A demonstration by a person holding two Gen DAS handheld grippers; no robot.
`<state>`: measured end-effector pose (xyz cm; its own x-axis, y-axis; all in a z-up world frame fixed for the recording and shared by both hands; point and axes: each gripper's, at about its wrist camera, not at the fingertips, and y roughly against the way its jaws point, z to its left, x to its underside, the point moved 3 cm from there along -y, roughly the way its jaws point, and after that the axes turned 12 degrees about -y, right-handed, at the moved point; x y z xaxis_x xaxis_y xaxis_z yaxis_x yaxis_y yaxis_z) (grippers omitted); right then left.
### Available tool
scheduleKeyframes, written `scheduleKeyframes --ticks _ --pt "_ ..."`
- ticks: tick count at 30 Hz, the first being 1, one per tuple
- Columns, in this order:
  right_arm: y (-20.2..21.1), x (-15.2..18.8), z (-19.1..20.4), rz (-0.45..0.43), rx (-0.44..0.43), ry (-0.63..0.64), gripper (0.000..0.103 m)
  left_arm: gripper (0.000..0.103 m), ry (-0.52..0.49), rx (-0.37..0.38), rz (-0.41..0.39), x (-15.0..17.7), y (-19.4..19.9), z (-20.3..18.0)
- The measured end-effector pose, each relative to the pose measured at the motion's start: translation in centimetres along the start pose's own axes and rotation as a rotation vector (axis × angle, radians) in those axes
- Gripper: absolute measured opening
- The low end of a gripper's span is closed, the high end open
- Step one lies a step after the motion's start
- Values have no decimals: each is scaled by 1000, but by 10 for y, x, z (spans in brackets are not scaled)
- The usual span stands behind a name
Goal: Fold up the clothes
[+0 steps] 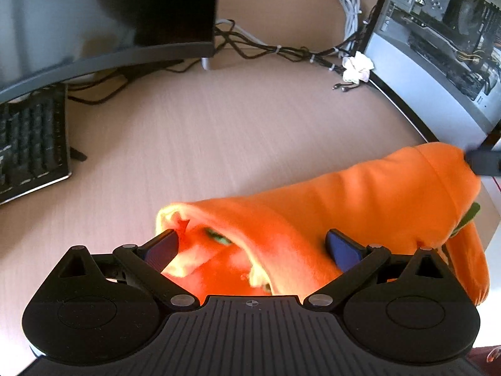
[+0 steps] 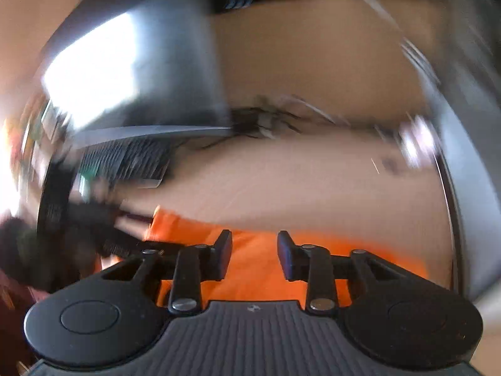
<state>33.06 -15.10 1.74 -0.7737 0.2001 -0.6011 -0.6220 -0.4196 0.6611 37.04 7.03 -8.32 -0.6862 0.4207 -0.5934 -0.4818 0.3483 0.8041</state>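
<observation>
Left wrist view: the left claw [image 1: 252, 246] stands with its two blue-padded fingers [image 1: 343, 249] spread wide, released, with folds of the orange garment [image 1: 360, 200] bunched between and in front of them. The left pad lies just beside a pale, upturned hem of the cloth; whether either pad touches the fabric cannot be told. The garment lies toward the near right part of the light wooden bench [image 1: 219, 131], drawn out into a long ridge that rises toward the right edge. There its far end meets a dark finger of the right claw [image 1: 483, 161]; the grip itself is cut off at the picture's margin. A green patch shows on the cloth near that end.

At the far left of the bench sits a black keyboard [image 1: 31, 147] below a curved monitor [image 1: 103, 15]. Black cables [image 1: 275, 50] run along the far edge to an open computer case [image 1: 438, 31] at the far right corner, with a crumpled white tissue [image 1: 357, 67] at its foot.

Right wrist view (heavily blurred): the right claw [image 2: 254, 255] shows its fingers parted with a clear gap, holding nothing between them. The orange garment [image 2: 260, 269] lies beneath and beyond the fingers on the bench [image 2: 281, 181]. The left claw [image 2: 109, 235] appears as a dark smear at the cloth's left end.
</observation>
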Motion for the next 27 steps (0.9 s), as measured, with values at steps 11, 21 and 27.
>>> scheduleKeyframes --ticks 11,21,27 --pt "-55 28 -58 128 205 -250 44 103 211 169 26 3 2 24" --pt "-66 13 -57 62 79 -103 17 53 455 364 32 -26 -46 50" --pt "-56 -53 -34 -114 3 57 9 53 322 308 -90 -73 -32 59"
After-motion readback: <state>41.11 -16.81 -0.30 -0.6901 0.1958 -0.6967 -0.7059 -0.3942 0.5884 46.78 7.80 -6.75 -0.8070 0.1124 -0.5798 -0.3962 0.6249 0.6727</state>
